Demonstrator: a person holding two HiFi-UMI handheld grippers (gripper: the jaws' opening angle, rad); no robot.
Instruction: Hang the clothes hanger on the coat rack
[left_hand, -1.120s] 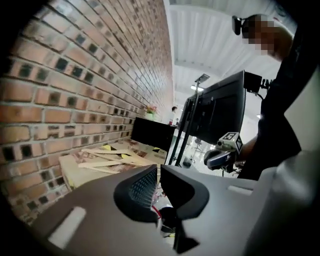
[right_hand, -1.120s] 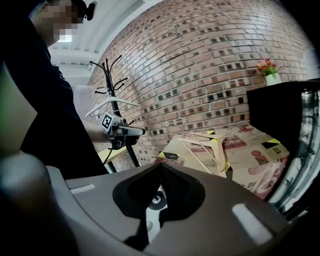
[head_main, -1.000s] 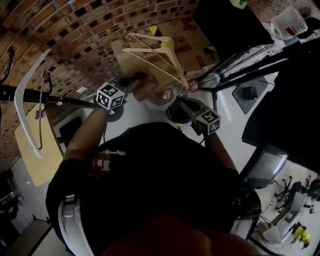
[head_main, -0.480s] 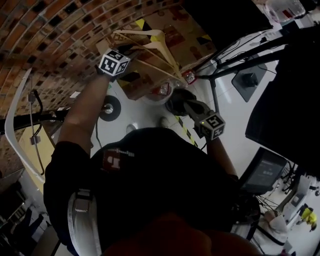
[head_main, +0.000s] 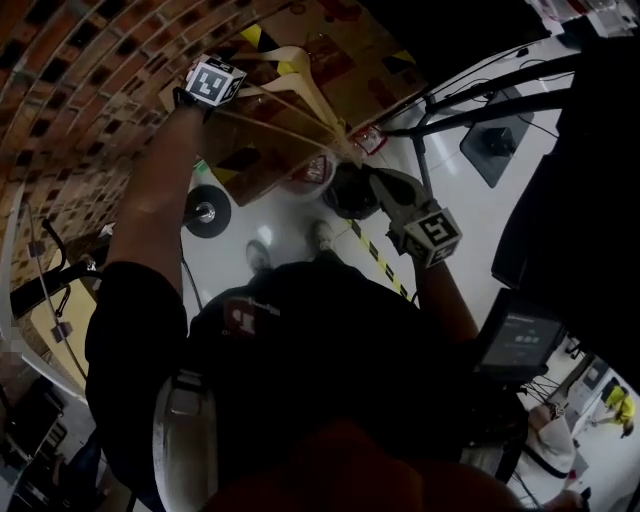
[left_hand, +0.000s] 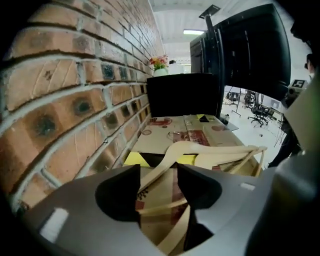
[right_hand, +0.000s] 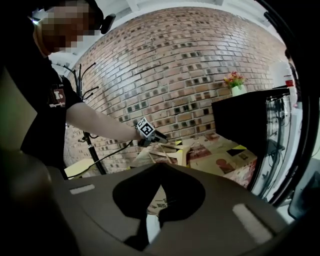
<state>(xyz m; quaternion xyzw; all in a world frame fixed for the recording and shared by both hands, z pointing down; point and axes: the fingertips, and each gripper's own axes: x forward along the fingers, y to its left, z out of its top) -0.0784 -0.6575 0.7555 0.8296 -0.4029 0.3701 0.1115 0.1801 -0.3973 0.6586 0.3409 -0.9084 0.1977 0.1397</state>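
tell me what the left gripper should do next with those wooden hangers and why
Probably ease the left gripper slightly further onto the wooden hanger and close on it. Its jaws have just been opening and now stand apart, with one arm of the hanger running between them and the pads not pressing on it, so nothing is gripped yet.

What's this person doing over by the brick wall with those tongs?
A person reaches the left tongs over pale wooden hangers lying on cardboard boxes. Their jaws have just been opening; a hanger arm sits between them, not yet pinched. The right tongs are shut and empty.
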